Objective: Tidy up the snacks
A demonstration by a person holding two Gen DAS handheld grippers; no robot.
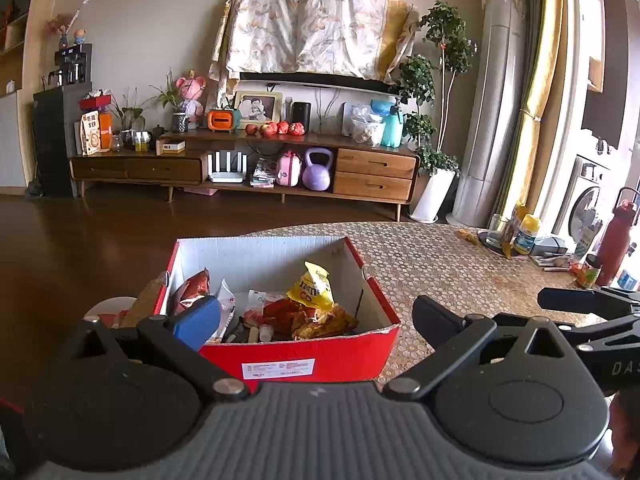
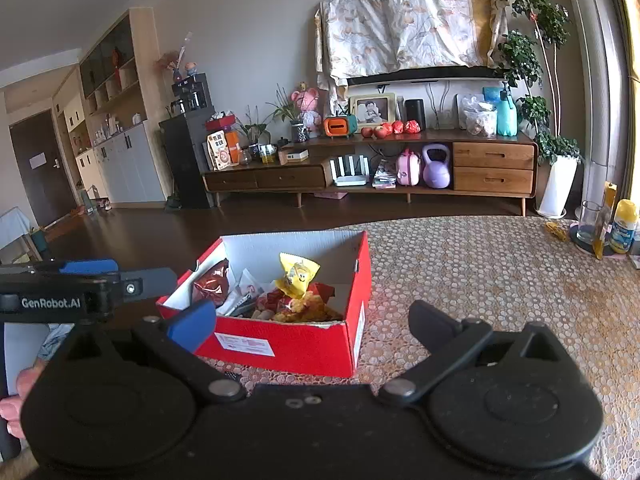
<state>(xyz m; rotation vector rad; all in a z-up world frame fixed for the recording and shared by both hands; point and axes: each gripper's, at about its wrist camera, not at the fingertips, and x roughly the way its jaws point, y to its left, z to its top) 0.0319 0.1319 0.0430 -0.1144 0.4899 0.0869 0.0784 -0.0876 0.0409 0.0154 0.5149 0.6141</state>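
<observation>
Both tongs (image 1: 316, 320) (image 2: 312, 320) gape level, aimed at the red box (image 1: 304, 356)

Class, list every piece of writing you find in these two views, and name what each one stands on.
"GenRobot.AI": side of the left tongs, seen in the right wrist view.
"DAS", cut off at the frame edge: body of the right tongs, left wrist view.
White label on the red box: print too small to read.
Yellow snack bag: dark lettering crumpled, not legible.
</observation>
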